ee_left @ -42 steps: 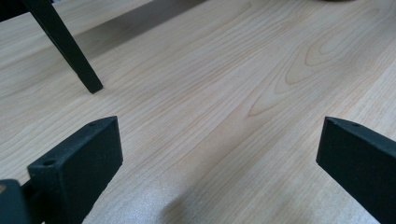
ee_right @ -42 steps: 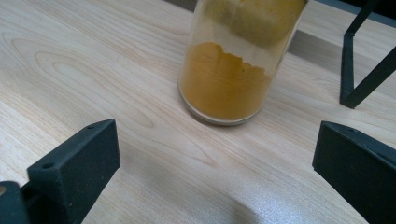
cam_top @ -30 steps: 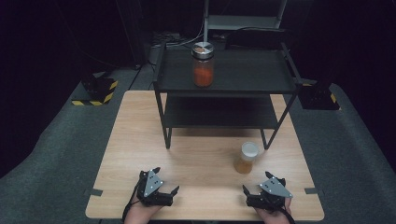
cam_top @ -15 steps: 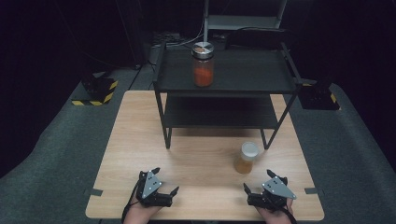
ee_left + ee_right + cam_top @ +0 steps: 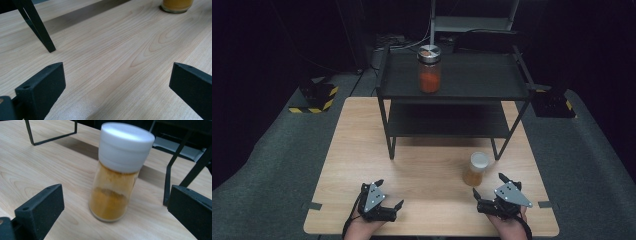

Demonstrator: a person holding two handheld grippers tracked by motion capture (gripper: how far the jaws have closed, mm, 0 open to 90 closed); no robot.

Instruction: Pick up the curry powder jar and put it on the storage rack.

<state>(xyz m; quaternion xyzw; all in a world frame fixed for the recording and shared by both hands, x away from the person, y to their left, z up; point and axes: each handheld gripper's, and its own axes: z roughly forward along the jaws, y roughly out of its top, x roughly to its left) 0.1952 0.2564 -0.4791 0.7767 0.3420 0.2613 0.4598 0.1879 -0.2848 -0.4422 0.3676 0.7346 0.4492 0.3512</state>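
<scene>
Yellow-powder spice jar [image 5: 120, 172] (white cap) stands upright on the wooden tabletop [image 5: 362, 150], just ahead of the right tool [image 5: 491, 189], jaws spread wide, no contact. Left tool [image 5: 388, 192] also wide apart, resting low, holding nothing.

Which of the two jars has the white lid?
The jar of yellow powder standing on the table; the jar of orange powder atop the shelf has a metal lid.

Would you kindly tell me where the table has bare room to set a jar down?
The wood between the left gripper, the shelf rack's front legs and the yellow spice jar is bare. It is crowded around that jar, with the right gripper beside it.
</scene>
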